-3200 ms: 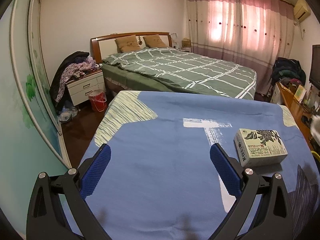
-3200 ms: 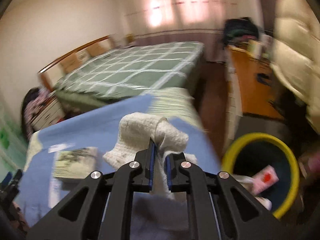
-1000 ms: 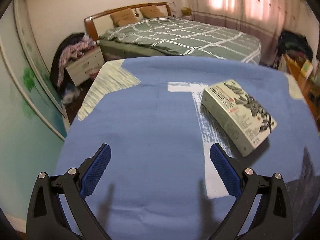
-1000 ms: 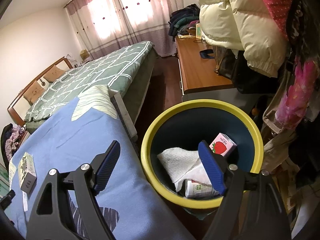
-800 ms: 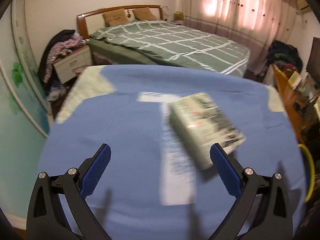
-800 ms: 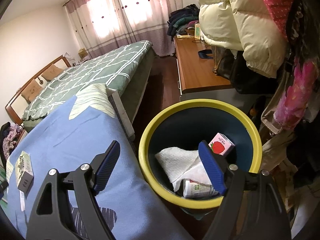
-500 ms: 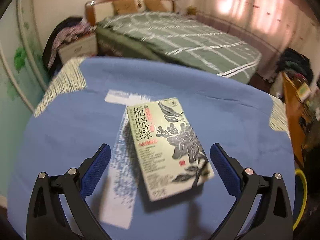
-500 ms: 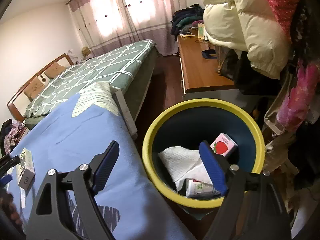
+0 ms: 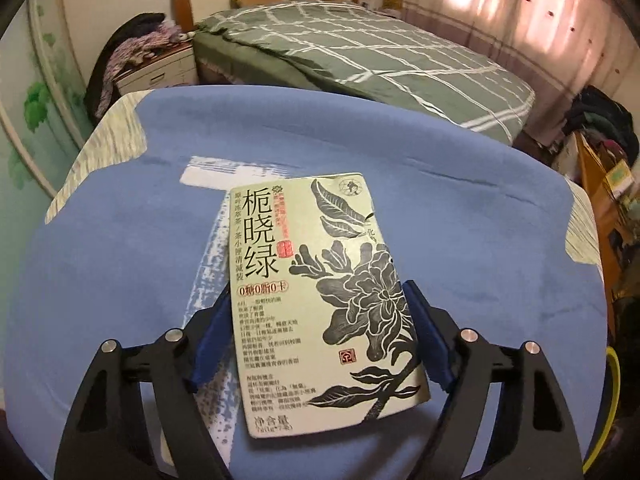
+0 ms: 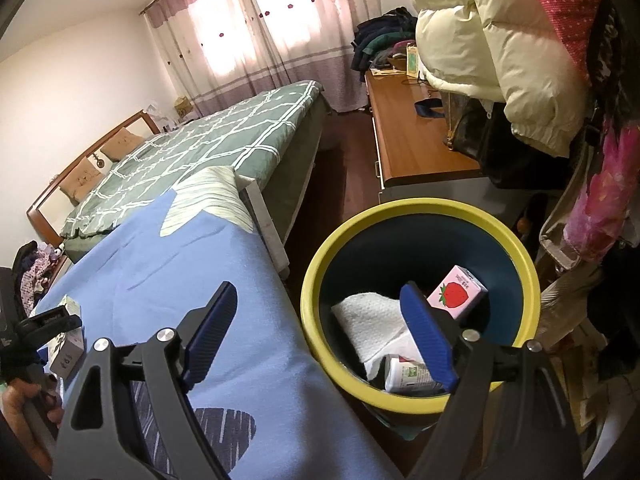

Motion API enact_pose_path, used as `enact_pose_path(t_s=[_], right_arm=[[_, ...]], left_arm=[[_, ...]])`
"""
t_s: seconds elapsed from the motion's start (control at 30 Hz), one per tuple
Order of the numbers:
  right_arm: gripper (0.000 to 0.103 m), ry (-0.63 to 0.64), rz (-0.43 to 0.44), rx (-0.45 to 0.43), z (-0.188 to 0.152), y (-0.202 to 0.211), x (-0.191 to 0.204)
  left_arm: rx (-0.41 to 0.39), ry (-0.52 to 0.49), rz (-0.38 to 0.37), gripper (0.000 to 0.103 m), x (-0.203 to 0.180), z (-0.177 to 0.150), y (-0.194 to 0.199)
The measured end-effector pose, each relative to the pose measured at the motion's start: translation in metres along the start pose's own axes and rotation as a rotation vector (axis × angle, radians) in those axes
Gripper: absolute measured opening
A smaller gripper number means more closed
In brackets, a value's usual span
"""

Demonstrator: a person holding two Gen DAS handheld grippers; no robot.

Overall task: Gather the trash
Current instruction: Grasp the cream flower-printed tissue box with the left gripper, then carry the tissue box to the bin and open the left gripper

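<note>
A pale green tea box (image 9: pixel 320 280) with black flower print lies flat on the blue blanket (image 9: pixel 120 280). My left gripper (image 9: pixel 316 292) straddles it, jaws closing, and the blue pads (image 9: pixel 214 336) touch both long sides. In the right wrist view the same tea box (image 10: pixel 68 344) shows at the far left with the left gripper (image 10: pixel 52 320) on it. My right gripper (image 10: pixel 318 292) hangs open and empty over the near rim of a yellow-rimmed bin (image 10: pixel 400 204). The bin holds a white paper towel (image 10: pixel 372 320), a strawberry carton (image 10: pixel 456 292) and a small carton (image 10: pixel 408 376).
A green checked bed (image 9: pixel 360 52) lies beyond the blanket, with a nightstand piled with clothes (image 9: pixel 136 52) to its left. A wooden desk (image 10: pixel 416 144) and hanging coats (image 10: pixel 500 40) crowd the bin's far side. A hand (image 10: pixel 20 400) holds the left gripper.
My left gripper moved over the tea box and lowered onto it, then its jaws narrowed from wide apart to the box's sides. The right gripper stayed over the bin.
</note>
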State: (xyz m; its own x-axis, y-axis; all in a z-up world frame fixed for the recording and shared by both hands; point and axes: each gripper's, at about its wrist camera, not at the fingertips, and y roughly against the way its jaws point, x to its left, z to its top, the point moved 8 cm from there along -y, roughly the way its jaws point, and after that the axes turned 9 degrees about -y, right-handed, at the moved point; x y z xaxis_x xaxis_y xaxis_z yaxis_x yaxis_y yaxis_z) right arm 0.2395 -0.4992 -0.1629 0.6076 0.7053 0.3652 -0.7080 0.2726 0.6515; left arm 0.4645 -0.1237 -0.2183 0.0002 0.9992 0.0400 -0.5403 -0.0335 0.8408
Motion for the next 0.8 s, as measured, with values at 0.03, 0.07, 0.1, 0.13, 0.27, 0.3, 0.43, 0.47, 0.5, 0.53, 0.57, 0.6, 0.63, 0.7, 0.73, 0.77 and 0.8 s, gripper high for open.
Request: enact_pose_path(t_s=[0.03,0.07,0.1,0.13,0.27,0.3,0.43,0.47,0.5,0.53,0.57,0.6,0.63,0.7,0.73,0.77,0.8], right_arm=[[0.079,0.002,-0.003,-0.004,0.0,0.001,0.0],[0.079,0.006,-0.006,-0.01,0.001,0.003,0.001],[0.079,0.007,-0.006,-0.014,0.001,0.004,0.001],[0.079,0.01,-0.007,-0.024,0.002,0.008,0.002],[0.079,0.042,-0.005,-0.049,0.004,0.021,0.004],[0.079,0.051,-0.006,-0.056,0.005,0.026,0.002],[0.079,0.071,-0.012,-0.065,0.005,0.039,-0.009],[0.079,0.072,-0.016,-0.069,0.006,0.042,-0.014],[0.079,0.071,-0.018,-0.072,0.007,0.044,-0.018],[0.079,0.067,-0.021,-0.08,0.009,0.048,-0.024],[0.079,0.061,-0.023,-0.087,0.011,0.053,-0.03],[0.079,0.057,-0.024,-0.093,0.014,0.056,-0.035],[0.079,0.053,-0.025,-0.099,0.017,0.058,-0.04],[0.079,0.05,-0.028,-0.111,0.022,0.064,-0.05],[0.079,0.049,-0.03,-0.119,0.025,0.067,-0.055],[0.079,0.048,-0.035,-0.127,0.027,0.07,-0.06],[0.079,0.048,-0.038,-0.132,0.029,0.073,-0.064]], left_arm=[[-0.002,-0.011,-0.005,0.077,-0.002,-0.001,0.001],[-0.005,-0.02,-0.009,0.077,-0.003,-0.002,0.003],[-0.009,-0.031,-0.014,0.076,-0.006,-0.005,0.008],[-0.013,-0.04,-0.018,0.076,-0.008,-0.005,0.011],[-0.058,-0.103,-0.033,0.076,-0.024,-0.009,0.031],[-0.068,-0.117,-0.036,0.075,-0.029,-0.01,0.037],[-0.103,-0.175,-0.079,0.074,-0.054,-0.018,0.061],[-0.114,-0.197,-0.098,0.074,-0.066,-0.02,0.069],[-0.121,-0.209,-0.108,0.074,-0.073,-0.022,0.074],[-0.134,-0.228,-0.122,0.074,-0.084,-0.024,0.081],[-0.142,-0.24,-0.129,0.074,-0.091,-0.025,0.085],[-0.152,-0.258,-0.144,0.074,-0.102,-0.027,0.091],[-0.156,-0.274,-0.163,0.074,-0.114,-0.029,0.097],[-0.154,-0.297,-0.191,0.074,-0.131,-0.036,0.103],[-0.152,-0.309,-0.202,0.074,-0.14,-0.039,0.106],[-0.151,-0.323,-0.214,0.074,-0.149,-0.042,0.109],[-0.15,-0.336,-0.225,0.074,-0.158,-0.045,0.112]])
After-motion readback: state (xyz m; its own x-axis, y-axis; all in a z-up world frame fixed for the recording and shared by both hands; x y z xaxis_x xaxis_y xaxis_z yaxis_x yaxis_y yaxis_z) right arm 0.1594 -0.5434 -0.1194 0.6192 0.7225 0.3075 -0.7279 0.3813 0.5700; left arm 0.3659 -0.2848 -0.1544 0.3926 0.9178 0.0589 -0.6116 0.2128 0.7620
